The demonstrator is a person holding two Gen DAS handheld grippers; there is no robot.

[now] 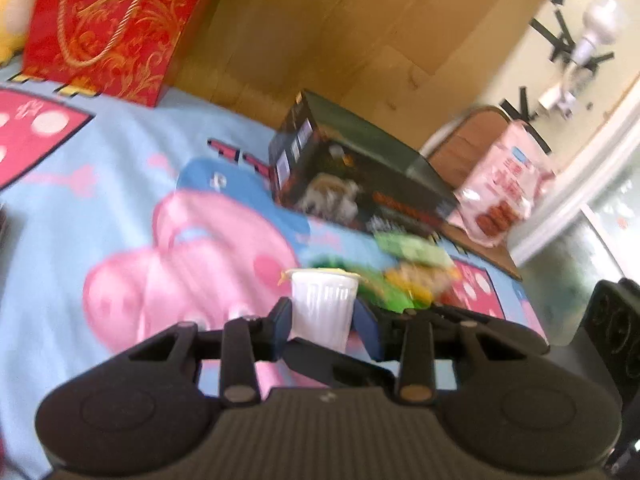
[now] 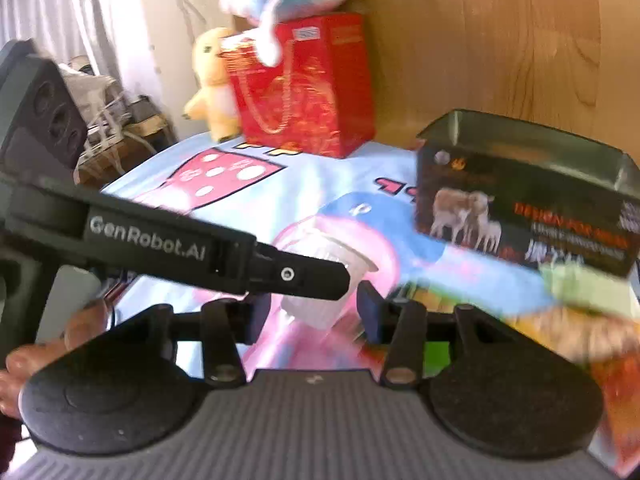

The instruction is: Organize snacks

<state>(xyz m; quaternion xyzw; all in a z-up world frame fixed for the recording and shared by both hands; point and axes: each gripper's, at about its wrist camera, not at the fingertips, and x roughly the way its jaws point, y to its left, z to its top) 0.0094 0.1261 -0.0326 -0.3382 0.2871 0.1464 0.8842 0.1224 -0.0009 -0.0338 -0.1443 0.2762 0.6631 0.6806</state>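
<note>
Holding the white cup (image 1: 323, 308) between its jaws, the left gripper (image 1: 323, 320) should stay level. Right gripper (image 2: 314, 312) jaws stand apart, gripping nothing; aim for the open box (image 1: 360, 176).

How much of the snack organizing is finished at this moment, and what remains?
Nothing looks finished: I see no snacks in the open dark box, though its inside is mostly hidden. In hand: the left hand-held gripper grips a white ribbed cup. The right hand-held gripper is open around a similar, blurred cup. Left: the green and orange snack bags and the pink bag lie loose outside the box.
</note>
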